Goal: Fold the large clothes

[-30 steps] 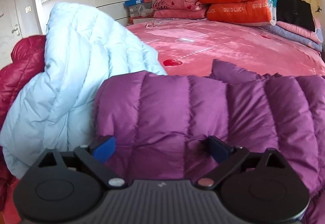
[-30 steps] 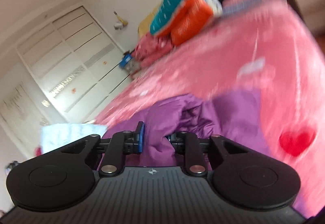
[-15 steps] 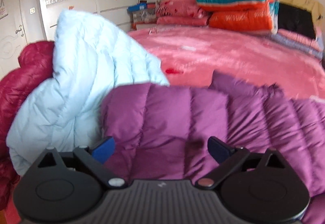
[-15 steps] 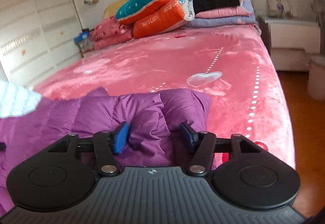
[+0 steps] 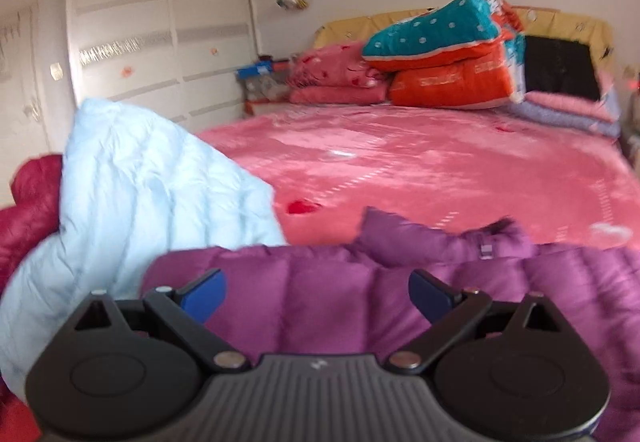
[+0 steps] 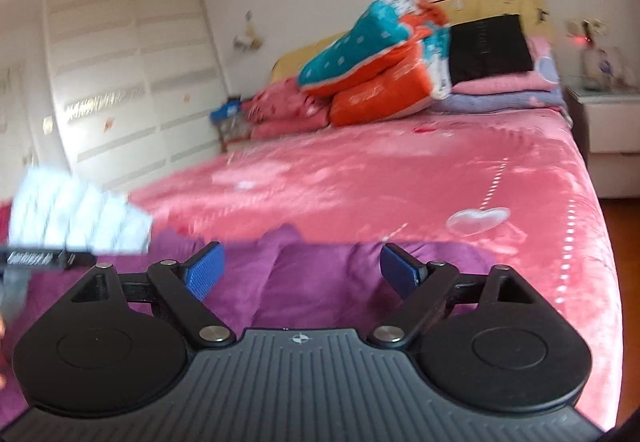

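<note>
Here, in the left wrist view, the left tool (image 5: 318, 292) stood with its jaws apart, empty, above the purple jacket (image 5: 360, 306), which lay across the near edge of the bed (image 5: 440, 161). It had drawn back slightly since a second earlier. A blue jacket (image 5: 140, 201) and a red jacket (image 5: 28, 209) were heaped at left, partly cut off.

In the right wrist view, the right tool (image 6: 302, 274) was opening, having released the purple fabric it pinched a second earlier; the fold was evidently laid down. Blur obscured the jacket's outline.
</note>
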Tool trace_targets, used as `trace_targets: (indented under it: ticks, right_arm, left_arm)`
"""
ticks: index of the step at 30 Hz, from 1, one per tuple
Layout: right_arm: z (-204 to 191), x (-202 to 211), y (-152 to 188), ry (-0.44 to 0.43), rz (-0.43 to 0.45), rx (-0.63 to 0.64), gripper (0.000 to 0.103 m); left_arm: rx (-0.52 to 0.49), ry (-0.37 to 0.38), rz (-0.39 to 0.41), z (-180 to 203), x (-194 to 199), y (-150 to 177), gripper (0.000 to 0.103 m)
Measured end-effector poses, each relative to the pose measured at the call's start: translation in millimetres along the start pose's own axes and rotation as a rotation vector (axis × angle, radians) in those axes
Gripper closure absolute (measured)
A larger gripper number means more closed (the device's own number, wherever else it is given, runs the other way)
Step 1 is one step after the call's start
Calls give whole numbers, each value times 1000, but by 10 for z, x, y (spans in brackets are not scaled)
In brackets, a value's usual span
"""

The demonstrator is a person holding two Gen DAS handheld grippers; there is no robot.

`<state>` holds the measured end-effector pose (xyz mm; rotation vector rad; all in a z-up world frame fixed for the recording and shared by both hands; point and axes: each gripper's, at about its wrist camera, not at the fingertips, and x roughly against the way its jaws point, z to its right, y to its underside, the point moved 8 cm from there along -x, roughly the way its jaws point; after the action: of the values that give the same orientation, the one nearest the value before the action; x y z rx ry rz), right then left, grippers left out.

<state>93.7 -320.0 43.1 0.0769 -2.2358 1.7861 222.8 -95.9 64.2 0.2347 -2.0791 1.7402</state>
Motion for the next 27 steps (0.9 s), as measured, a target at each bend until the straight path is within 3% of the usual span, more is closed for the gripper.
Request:
trace_targets:
  ticks: [7, 15, 27]
  right_arm:
    - [-179, -271, 159, 20, -111, 81, 0]
    - [-399, -623, 346, 73, -204, 217, 0]
    - [-468, -744, 471, 72, -237, 224, 0]
  left_arm:
    - [-107, -108, 10, -243, -291, 251, 0]
    - [-90, -82, 65, -350, -459, 399, 0]
    - [-82, -67, 71, -334, -613, 486, 0]
